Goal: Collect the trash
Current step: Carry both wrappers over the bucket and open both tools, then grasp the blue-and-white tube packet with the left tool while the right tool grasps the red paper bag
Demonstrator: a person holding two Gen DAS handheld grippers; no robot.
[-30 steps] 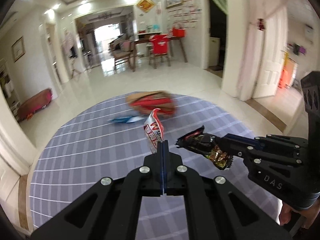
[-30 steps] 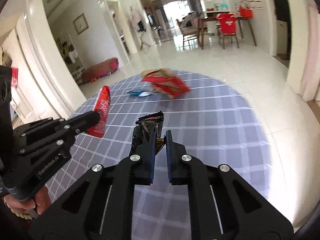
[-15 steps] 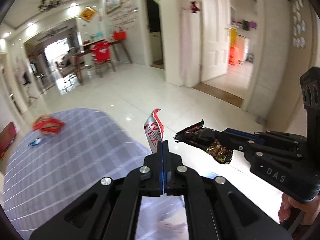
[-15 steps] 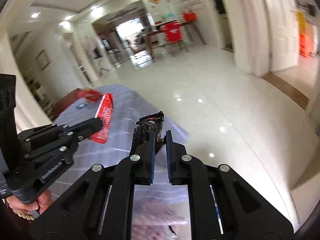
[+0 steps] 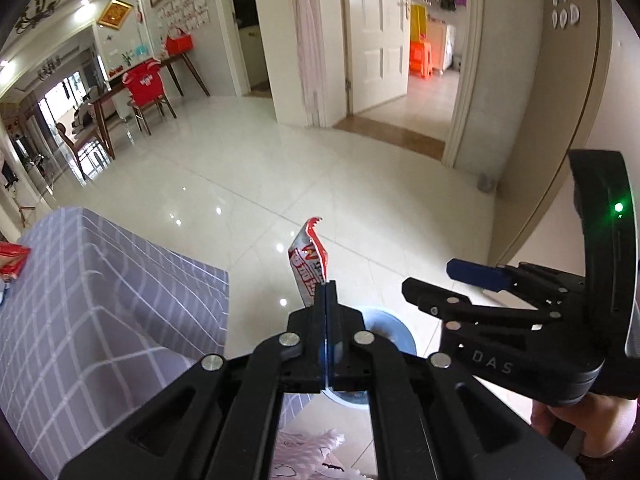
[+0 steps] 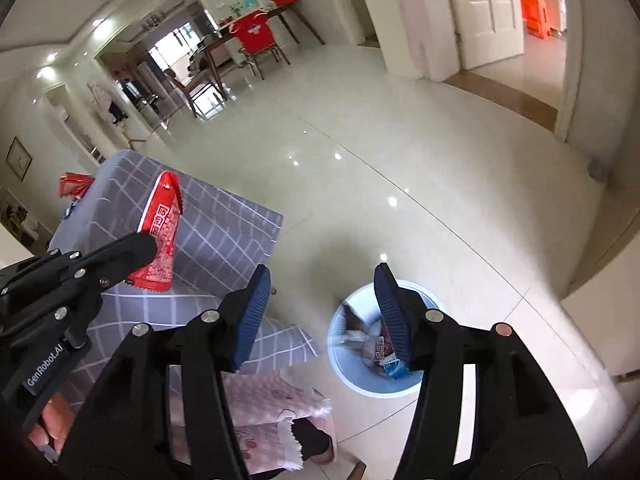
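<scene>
Both grippers have swung off the table's edge; right gripper (image 6: 320,316) opens empty above the bin (image 6: 356,380), left gripper (image 5: 326,292) stays clamped on the red wrapper (image 5: 308,260), which may drop beside the rim

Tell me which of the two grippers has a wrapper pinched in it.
The left gripper: it is shut on the red-and-white wrapper. The right gripper is opening, nothing between its jaws, above the blue bin.
</scene>
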